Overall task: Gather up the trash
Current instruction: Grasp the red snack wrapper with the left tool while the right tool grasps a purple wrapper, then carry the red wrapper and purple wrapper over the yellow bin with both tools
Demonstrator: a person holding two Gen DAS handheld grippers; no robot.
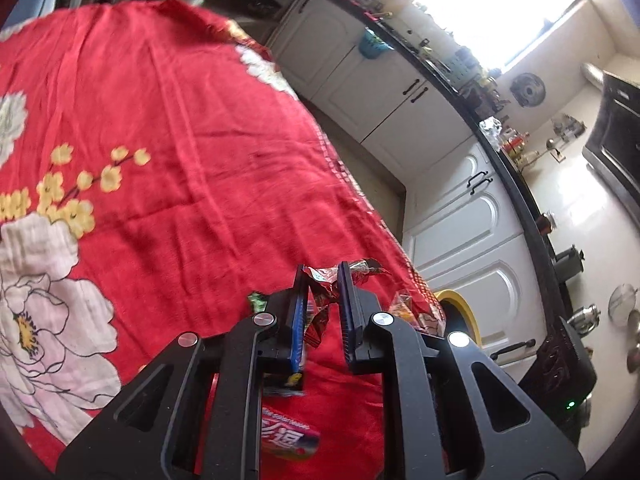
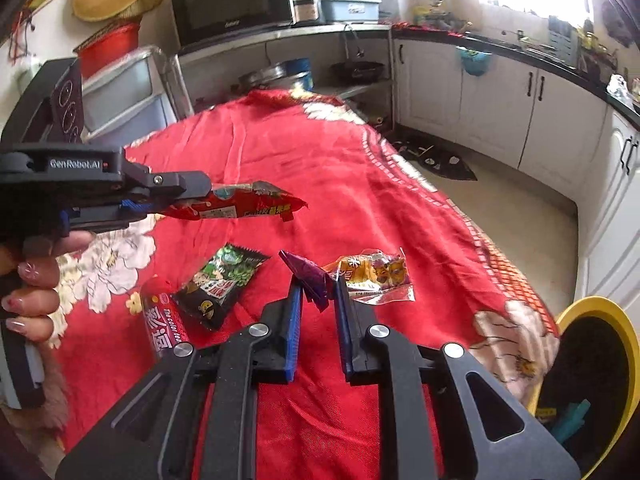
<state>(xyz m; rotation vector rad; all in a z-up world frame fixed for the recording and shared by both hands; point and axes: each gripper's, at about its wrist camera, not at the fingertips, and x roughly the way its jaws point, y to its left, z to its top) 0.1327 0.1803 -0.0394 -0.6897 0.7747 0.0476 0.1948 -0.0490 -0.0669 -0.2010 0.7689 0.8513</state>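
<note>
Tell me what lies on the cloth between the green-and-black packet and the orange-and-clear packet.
In the right wrist view, a purple wrapper sits between the green-and-black packet and the orange-and-clear packet, pinched in the right tool.

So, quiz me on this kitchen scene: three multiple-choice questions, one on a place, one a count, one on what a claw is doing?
1. Where is the yellow bin? A on the counter; B in a cupboard; C low beside the red cloth's edge.
2. Wrappers lying loose on the cloth? A one; B three; C six.
3. The left gripper is: A shut on a red wrapper; B open, empty; C unseen.
C, its rim shows below the cloth; B, green wrapper, pink wrapper, yellow wrapper; A, it pokes from the jaws.
</note>
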